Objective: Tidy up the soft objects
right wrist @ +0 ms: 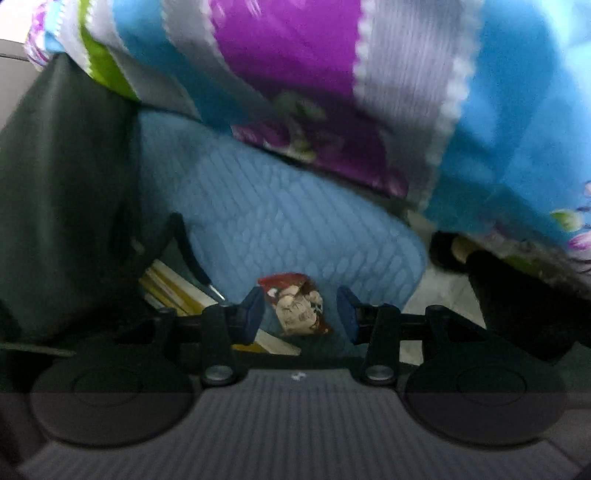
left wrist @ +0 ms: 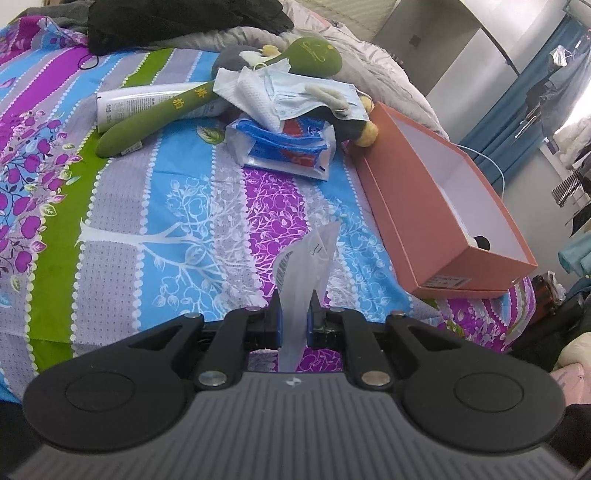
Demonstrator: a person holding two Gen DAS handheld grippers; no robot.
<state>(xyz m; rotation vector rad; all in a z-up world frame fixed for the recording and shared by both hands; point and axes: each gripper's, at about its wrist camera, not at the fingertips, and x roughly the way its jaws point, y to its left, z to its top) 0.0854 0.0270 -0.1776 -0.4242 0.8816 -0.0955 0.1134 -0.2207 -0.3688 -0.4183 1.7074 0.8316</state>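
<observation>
Between the clenched fingers of the left tool point(left wrist: 294, 314), a thin plastic packet point(left wrist: 306, 273) stands limp and light; pinch it low. At two o'clock waits the orange box point(left wrist: 402, 221). Right tool point(right wrist: 301, 314) hangs released off the bed point(left wrist: 147, 221).

A bed point(left wrist: 155, 206) covered by a striped sheet in purple, blue, grey and green is filling the left wrist view. Dark clothing point(left wrist: 177, 22) is lying at 11 o'clock, a blue curtain point(left wrist: 517, 122) is hanging at 2 o'clock. In the right wrist view, blurred, the sheet's edge point(right wrist: 369, 92) is hanging at 12 o'clock over a blue quilted pad point(right wrist: 280, 221); books point(right wrist: 173, 291) are showing at 8 o'clock.
</observation>
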